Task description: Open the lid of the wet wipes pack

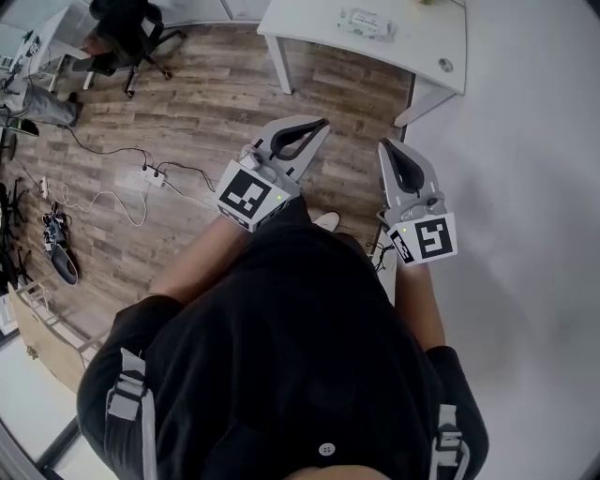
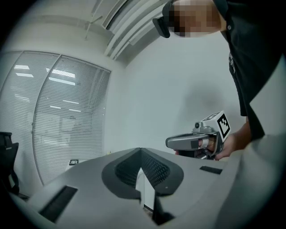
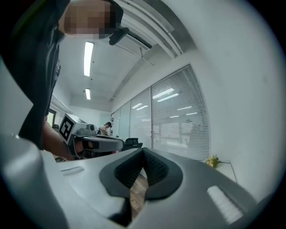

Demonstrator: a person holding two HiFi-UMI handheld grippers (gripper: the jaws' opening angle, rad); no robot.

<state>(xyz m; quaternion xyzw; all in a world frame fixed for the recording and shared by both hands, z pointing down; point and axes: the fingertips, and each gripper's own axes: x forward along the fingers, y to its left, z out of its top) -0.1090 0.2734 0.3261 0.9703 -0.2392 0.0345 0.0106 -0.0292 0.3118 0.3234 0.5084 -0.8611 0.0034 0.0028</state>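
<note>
Head view looks steeply down on a brown wood-plank floor that fills the left and far part of the scene. A plain white surface runs along the right. At the near edge stands a person in a black short-sleeved shirt, holding both tools out level above the floor.

A white rectangular table stands at the far side. On it lies the pale flat wet wipes pack, well apart from both tools; its print is too small to read. A small round grey thing sits near the table's near right corner. A black wheeled office chair stands far left, and a white power strip with trailing cables lies on the floor to the left of the person.

The grey two-jaw left gripper has its jaws together at the tips with nothing between them. In the left gripper view the ribbed black pads meet in front of a white wall and slatted window blinds. The grey two-jaw right gripper is likewise closed and empty. The left marker cube and the right marker cube each carry a black-and-white square pattern. In the right gripper view a small yellow-green plant sits at the far right.
</note>
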